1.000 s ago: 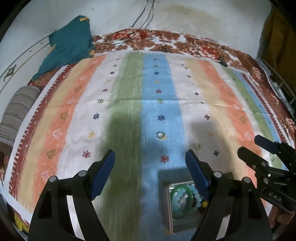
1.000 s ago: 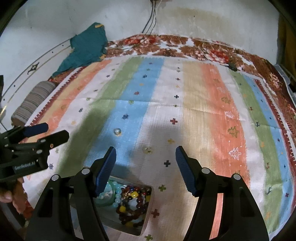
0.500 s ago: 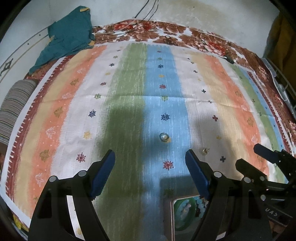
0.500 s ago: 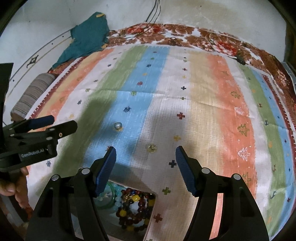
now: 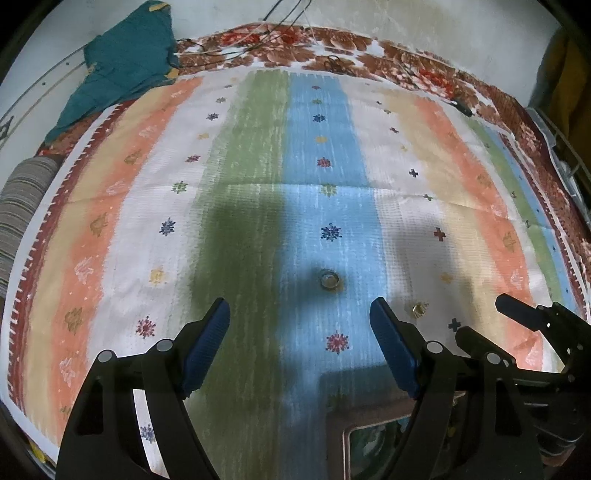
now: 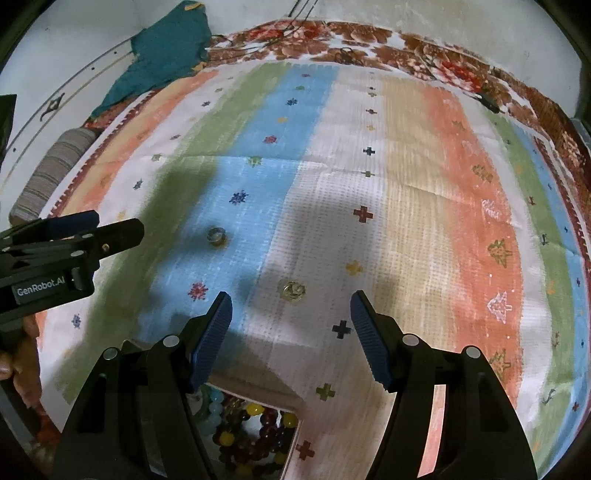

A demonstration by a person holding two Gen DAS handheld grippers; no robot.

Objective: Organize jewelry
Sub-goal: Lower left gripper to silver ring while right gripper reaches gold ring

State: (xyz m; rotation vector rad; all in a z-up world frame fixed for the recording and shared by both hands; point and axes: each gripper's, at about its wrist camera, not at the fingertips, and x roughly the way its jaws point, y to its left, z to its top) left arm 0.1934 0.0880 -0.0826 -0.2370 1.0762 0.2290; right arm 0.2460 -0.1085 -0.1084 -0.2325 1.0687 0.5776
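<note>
A silver ring (image 5: 329, 278) lies on the blue stripe of the striped cloth (image 5: 258, 155), just ahead of my open, empty left gripper (image 5: 300, 319). It also shows in the right wrist view (image 6: 216, 236). A small gold ring (image 6: 293, 290) lies on the white stripe just ahead of my open, empty right gripper (image 6: 291, 312); it shows in the left wrist view (image 5: 418, 308) too. An open jewelry box (image 6: 255, 439) with bead bracelets sits at the near edge, under both grippers; its rim shows in the left wrist view (image 5: 373, 432).
A teal garment (image 5: 125, 70) lies at the far left corner. A striped roll (image 5: 18, 206) lies along the left edge. A floral sheet (image 5: 406, 70) and cables (image 5: 280, 22) border the far side below a white wall.
Both grippers moved forward over the cloth toward the rings. The jewelry box slid toward the bottom of both views. Both jaws stayed open.
</note>
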